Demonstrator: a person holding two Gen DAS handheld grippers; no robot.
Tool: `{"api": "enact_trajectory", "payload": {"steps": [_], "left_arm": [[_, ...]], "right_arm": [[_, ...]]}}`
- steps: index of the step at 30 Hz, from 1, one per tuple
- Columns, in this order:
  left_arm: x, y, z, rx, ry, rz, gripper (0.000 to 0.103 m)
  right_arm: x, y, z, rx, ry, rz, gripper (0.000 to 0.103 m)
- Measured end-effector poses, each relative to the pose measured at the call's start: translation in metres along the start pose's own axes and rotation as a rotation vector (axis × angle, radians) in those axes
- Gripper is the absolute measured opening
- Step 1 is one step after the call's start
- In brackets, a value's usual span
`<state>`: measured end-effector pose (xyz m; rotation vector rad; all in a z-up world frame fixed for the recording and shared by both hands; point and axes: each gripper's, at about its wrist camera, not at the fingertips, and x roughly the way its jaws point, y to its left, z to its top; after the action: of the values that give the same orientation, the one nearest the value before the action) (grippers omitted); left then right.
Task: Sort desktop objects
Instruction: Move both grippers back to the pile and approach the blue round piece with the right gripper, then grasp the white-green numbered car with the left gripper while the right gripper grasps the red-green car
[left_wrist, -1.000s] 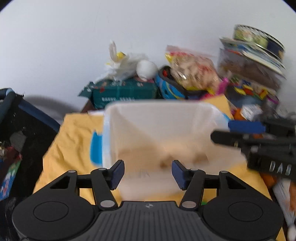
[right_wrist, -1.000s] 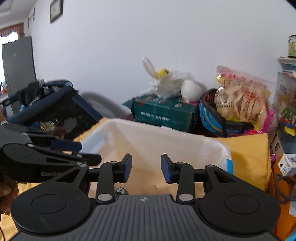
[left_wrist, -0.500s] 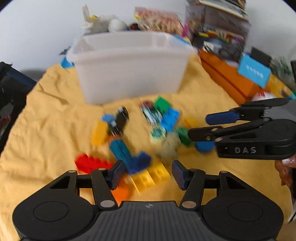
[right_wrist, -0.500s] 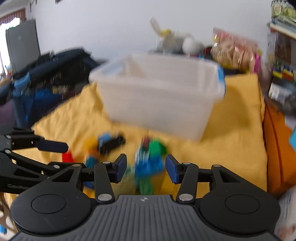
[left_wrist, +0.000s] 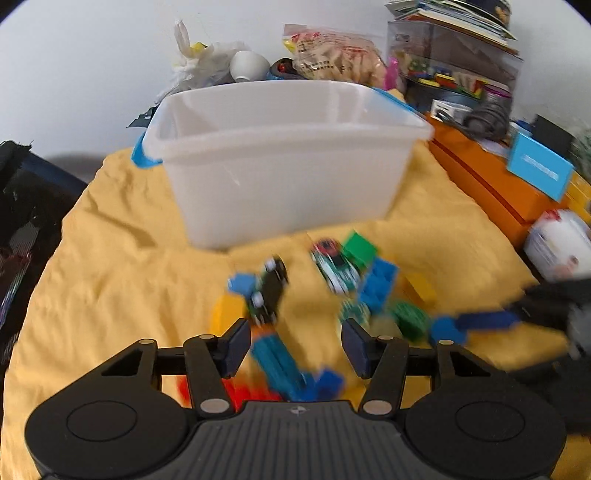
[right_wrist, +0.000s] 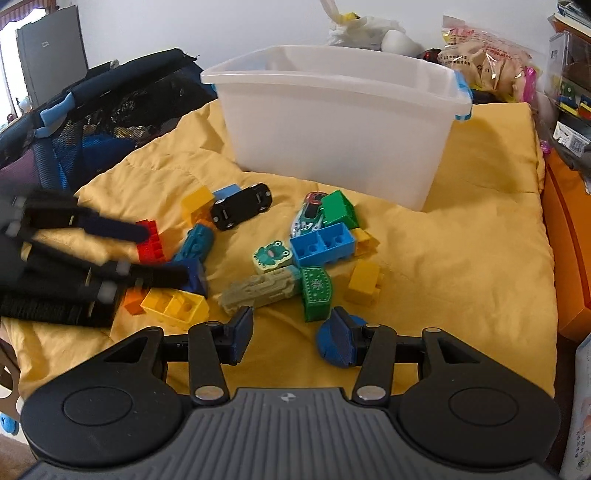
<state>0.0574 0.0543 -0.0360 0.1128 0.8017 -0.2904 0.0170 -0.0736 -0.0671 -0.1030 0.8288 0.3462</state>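
Toys (right_wrist: 280, 251) are lying scattered on the yellow cloth (right_wrist: 461, 236) before the white bin (right_wrist: 332, 122). Our left gripper (left_wrist: 293, 345) is closing over the teal piece (left_wrist: 275, 356), not yet pinching; our right gripper (right_wrist: 291, 334) is hanging open, empty, beside a blue disc (right_wrist: 330, 345). We're risking a crowded grab dragging the neighbouring bricks along.

A translucent white bin (right_wrist: 334, 122) with blue clips stands on a yellow cloth (right_wrist: 461, 258). The toy car (right_wrist: 241, 206) is black, one big brick (right_wrist: 323, 249) blue, another block (right_wrist: 339, 209) green.
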Motion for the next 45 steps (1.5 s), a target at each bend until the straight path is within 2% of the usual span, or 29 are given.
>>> {"api": "enact_trajectory", "payload": {"steps": [3,6,8,10,13,15,18,21,27,28,30,32,36,40,45], "left_arm": [[0.025,0.004,0.022,0.042,0.0,0.043,0.04],[0.05,0.009,0.036,0.062,0.031,0.043,0.036],[0.062,0.01,0.038,0.057,0.089,0.03,0.031],[0.063,0.006,0.033,0.059,0.101,-0.014,0.032],[0.051,-0.009,0.026,0.108,0.056,-0.087,0.033],[0.047,-0.013,0.024,0.1,0.064,-0.137,0.033],[0.039,-0.011,0.021,0.075,0.033,-0.111,0.033],[0.042,-0.002,0.02,0.055,0.032,-0.074,0.033],[0.069,0.002,0.017,0.033,0.113,-0.092,0.033],[0.072,0.005,0.016,0.019,0.123,-0.087,0.034],[0.072,0.011,0.014,-0.002,0.126,-0.081,0.033],[0.068,0.017,0.012,0.0,0.123,-0.042,0.033],[0.058,0.035,0.008,-0.033,0.111,-0.011,0.033],[0.052,0.049,0.009,-0.07,0.112,-0.008,0.033],[0.055,0.047,0.009,-0.062,0.114,-0.017,0.033]], "right_arm": [[-0.001,-0.003,-0.001,0.015,0.005,-0.004,0.057],[-0.003,-0.005,-0.003,0.021,0.007,-0.017,0.06],[-0.003,-0.006,-0.004,0.023,0.011,-0.024,0.06],[-0.005,-0.007,-0.005,0.024,0.007,-0.032,0.06],[-0.006,-0.01,-0.004,0.025,-0.002,-0.047,0.06],[-0.005,-0.013,-0.003,0.04,-0.007,-0.064,0.06],[-0.001,-0.02,0.004,0.067,-0.009,-0.083,0.06],[0.002,-0.021,0.017,0.059,-0.034,-0.062,0.06],[0.015,-0.004,0.046,-0.051,-0.057,-0.033,0.056],[0.017,-0.001,0.048,-0.073,-0.058,-0.033,0.051],[0.024,0.005,0.051,-0.131,-0.052,-0.051,0.046],[0.03,0.004,0.055,-0.138,-0.045,-0.037,0.046],[0.048,0.008,0.064,-0.157,-0.027,-0.003,0.045],[0.071,0.013,0.07,-0.146,-0.001,0.008,0.045],[0.09,0.009,0.076,-0.063,0.049,-0.093,0.045]]}}
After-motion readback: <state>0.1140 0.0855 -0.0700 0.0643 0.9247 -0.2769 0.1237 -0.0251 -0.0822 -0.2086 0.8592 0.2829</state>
